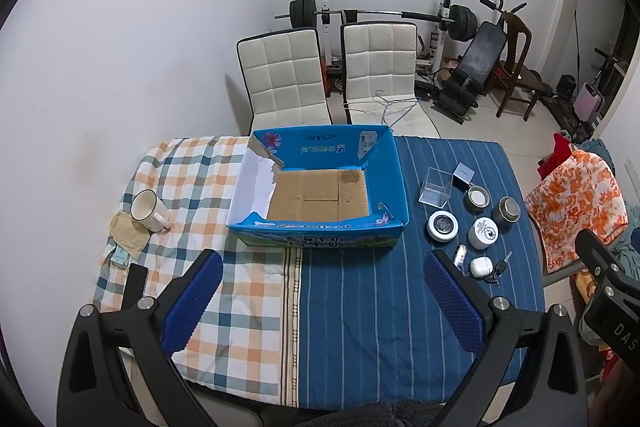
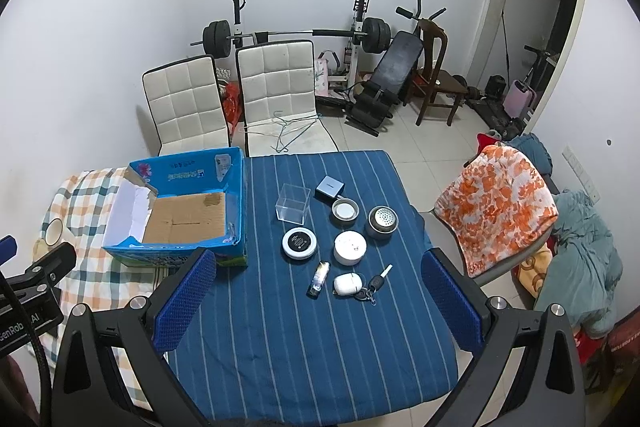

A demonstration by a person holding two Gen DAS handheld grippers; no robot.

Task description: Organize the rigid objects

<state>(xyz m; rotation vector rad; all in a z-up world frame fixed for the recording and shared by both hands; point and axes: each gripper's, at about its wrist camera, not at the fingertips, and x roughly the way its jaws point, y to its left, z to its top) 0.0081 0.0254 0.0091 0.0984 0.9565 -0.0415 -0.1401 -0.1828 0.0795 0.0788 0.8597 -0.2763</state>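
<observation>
An open blue cardboard box [image 1: 320, 227] [image 2: 132, 253] stands empty mid-table. On the blue striped cloth to its right lie a clear plastic cube [image 2: 293, 208], a grey square box [image 2: 329, 187], two metal tins [image 2: 345, 211] [image 2: 383, 222], a black-lidded round jar [image 2: 300, 243], a white round jar [image 2: 349, 247], a small bottle [image 2: 319, 279], a white earbud case [image 2: 348, 284] and a car key [image 2: 374, 285]. My left gripper [image 1: 322, 301] is open and empty, above the table in front of the box. My right gripper [image 2: 318, 301] is open and empty, just short of the small items.
A white mug [image 1: 149, 211] lies on a coaster at the table's left on checked cloth. Two white chairs [image 1: 332, 75] stand behind the table. A chair draped in orange cloth [image 2: 496, 203] stands at the right. Gym gear lines the back wall.
</observation>
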